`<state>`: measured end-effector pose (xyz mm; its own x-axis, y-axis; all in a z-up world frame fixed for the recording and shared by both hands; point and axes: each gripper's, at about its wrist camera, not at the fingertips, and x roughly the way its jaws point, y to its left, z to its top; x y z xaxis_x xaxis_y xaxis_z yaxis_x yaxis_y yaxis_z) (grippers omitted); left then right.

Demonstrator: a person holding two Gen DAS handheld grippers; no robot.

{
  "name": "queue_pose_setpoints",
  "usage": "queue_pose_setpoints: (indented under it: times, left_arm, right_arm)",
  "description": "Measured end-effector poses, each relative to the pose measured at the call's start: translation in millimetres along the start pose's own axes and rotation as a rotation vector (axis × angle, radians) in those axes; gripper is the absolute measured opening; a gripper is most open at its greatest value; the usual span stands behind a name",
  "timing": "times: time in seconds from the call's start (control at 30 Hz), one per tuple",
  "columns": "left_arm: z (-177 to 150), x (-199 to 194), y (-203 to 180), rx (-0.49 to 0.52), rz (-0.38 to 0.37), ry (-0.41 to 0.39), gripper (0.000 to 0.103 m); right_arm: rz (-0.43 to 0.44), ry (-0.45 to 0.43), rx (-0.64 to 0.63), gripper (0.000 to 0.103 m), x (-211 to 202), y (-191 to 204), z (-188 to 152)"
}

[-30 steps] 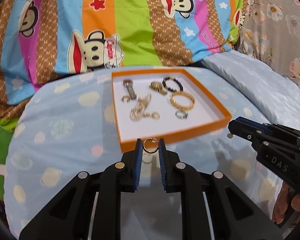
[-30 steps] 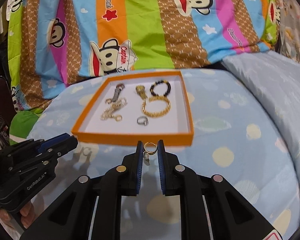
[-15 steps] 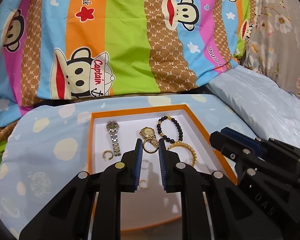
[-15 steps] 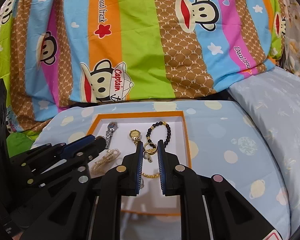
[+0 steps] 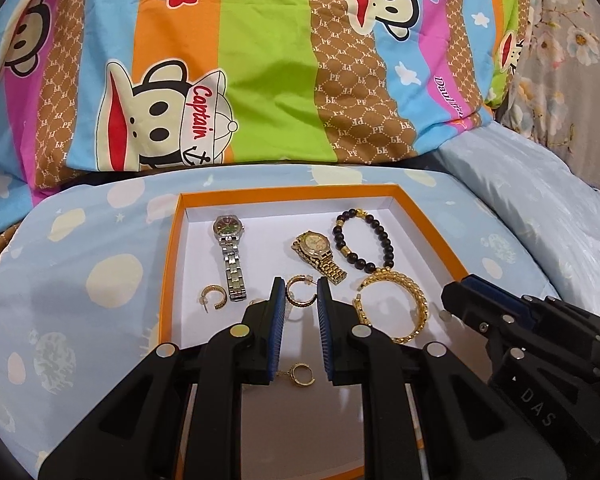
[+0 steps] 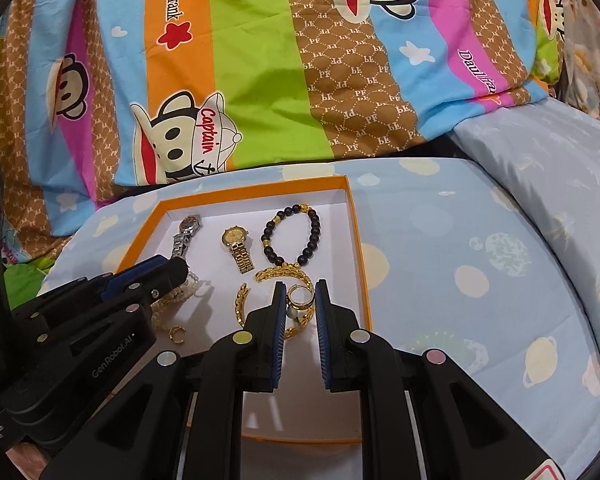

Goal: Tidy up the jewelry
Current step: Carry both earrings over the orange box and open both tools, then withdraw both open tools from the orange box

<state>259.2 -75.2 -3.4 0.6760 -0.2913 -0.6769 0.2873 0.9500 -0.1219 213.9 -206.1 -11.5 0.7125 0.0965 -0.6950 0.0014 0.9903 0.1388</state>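
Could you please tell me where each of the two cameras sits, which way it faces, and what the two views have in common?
Left wrist: sits on the left gripper, looking forward and down over the orange tray; its fingers pinch a gold hoop earring; the right gripper enters from the right.
Right wrist: sits on the right gripper, facing the same way; its fingers pinch a gold ring; the left gripper enters from the left.
Shared: tray, silver watch, gold watch, beaded bracelet, striped monkey bedding.

A striped cartoon-monkey blanket (image 5: 260, 80) lies bunched behind a pale blue planet-print cushion (image 6: 460, 264), with floral fabric (image 5: 572, 40) at the right.
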Motion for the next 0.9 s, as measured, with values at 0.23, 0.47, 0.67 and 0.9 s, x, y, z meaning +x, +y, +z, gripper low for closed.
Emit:
queue_pose_setpoints:
  times: [0.23,0.47,0.67,0.9]
  left_arm:
    - [-0.8,1.3,-1.0,0.008,0.005,0.002,0.015]
    - [-2.4,3.8,-2.3,0.018,0.008,0.005,0.015]
    - [-4.0,2.8,-5.3,0.029,0.026,-0.008,0.017]
    - [-2.8,-0.4,1.2,-0.012,0.043,-0.034,0.042]
  right_arm:
    - [0.001,0.008,-0.012,0.013,2.7,2.1,-0.9]
    - [0.001,0.019,-0.015,0.013,5.3,2.7,-2.4]
    - [-0.010,0.012,-0.021,0.014,7.2,3.4,-3.5]
    - [-0.010,-0.023,-0.004,0.024,1.5,-0.6,-2.1]
